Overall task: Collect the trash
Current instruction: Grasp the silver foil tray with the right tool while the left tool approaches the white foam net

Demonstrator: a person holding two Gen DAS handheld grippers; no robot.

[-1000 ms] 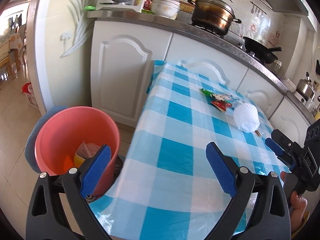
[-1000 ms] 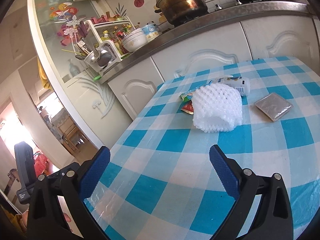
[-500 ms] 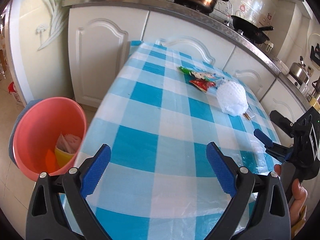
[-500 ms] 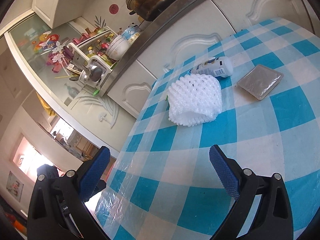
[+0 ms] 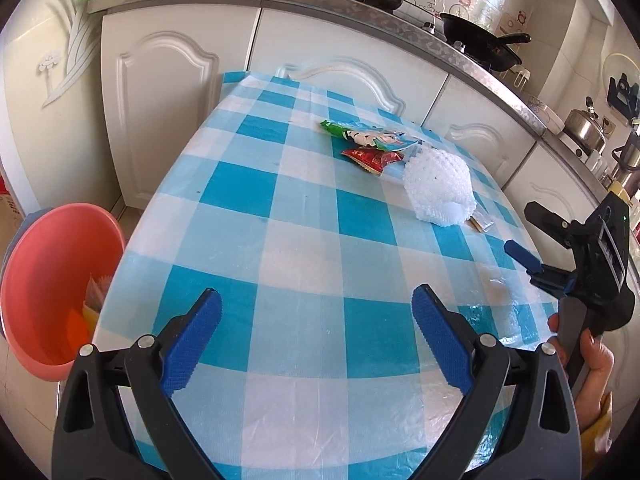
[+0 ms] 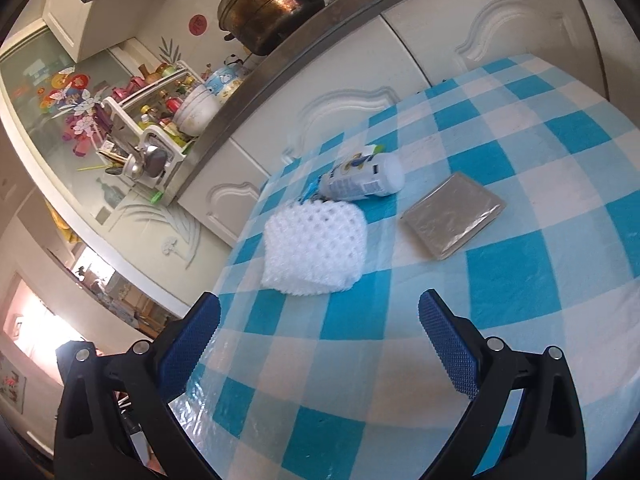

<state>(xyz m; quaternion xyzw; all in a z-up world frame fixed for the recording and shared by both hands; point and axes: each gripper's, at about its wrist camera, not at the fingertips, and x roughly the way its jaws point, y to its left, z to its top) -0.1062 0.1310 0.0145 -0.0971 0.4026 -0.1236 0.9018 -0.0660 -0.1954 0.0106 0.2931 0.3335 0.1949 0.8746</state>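
Two grippers hover spread and empty over the checked counter: the left gripper above bare cloth near the front edge, the right gripper just short of the white foam net. Wrappers lie beyond. The pink bin stands off the counter's left edge.

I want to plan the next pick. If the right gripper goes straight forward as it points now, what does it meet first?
Most likely the white foam fruit net: it lies nearest ahead of the open right gripper, slightly toward its left finger. The silver foil packet lies farther, toward the right. Depth is uncertain.
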